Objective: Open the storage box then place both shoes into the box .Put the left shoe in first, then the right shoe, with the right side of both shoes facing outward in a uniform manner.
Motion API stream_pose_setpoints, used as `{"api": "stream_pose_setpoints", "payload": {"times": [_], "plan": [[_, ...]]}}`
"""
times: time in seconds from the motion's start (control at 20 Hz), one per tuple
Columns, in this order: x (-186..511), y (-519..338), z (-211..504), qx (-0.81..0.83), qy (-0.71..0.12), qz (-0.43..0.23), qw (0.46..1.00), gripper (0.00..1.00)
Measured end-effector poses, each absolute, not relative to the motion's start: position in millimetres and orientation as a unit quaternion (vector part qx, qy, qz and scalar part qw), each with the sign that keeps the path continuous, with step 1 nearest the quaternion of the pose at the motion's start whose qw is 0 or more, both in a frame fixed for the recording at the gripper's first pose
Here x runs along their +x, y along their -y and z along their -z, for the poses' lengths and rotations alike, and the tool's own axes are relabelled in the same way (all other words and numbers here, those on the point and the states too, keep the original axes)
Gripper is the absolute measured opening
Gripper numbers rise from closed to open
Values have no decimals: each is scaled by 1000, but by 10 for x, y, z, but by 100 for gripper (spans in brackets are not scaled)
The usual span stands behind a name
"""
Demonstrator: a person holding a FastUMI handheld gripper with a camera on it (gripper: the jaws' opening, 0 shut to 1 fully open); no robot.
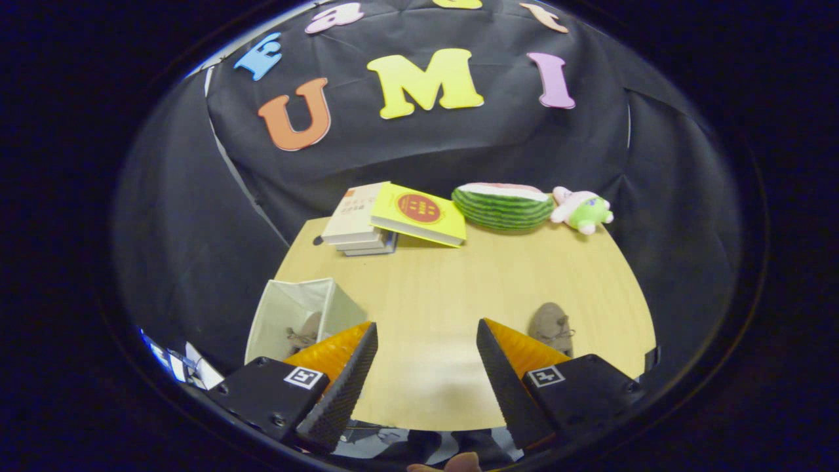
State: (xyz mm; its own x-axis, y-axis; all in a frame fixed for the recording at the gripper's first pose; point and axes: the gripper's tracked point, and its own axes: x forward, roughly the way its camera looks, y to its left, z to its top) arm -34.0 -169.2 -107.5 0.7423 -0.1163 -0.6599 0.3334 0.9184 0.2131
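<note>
Pale wood-grain counter [459, 288] with a rounded near edge, set against black cloth walls. The tool [426, 367] is held above the near part of the counter with its two fingers spread wide and nothing between them but bare wood; each finger [341, 393] has a black, finely ribbed inner pad, an orange wedge-shaped back and a black block bearing a square marker.

The storage box [288, 305] is a soft, off-white fabric cube with straight walls and an open top, standing at the counter's left near corner, just beyond the left finger. A tan, suede-like laced shoe [305, 334] lies inside it, partly hidden by the finger's orange back. The second shoe [552, 326], of the same tan material with a lace bow, rests on the counter just beyond the right finger, close to the right edge and well apart from the box.

At the far edge lie a stack of books [357, 226], with a yellow book [419, 213] tilted on the stack, a striped green watermelon half [503, 206] and a small green-and-pink plush toy [582, 210]. The middle of the counter between these and the fingers is open wood.
</note>
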Motion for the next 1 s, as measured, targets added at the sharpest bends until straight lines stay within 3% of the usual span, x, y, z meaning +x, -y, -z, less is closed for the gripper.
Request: {"api": "stream_pose_setpoints", "payload": {"times": [0.4, 1.0], "plan": [[-865, 2760, 1599, 148, -384, 160, 897, 98], [-1061, 3499, 3161, 169, -533, 124, 820, 98]]}}
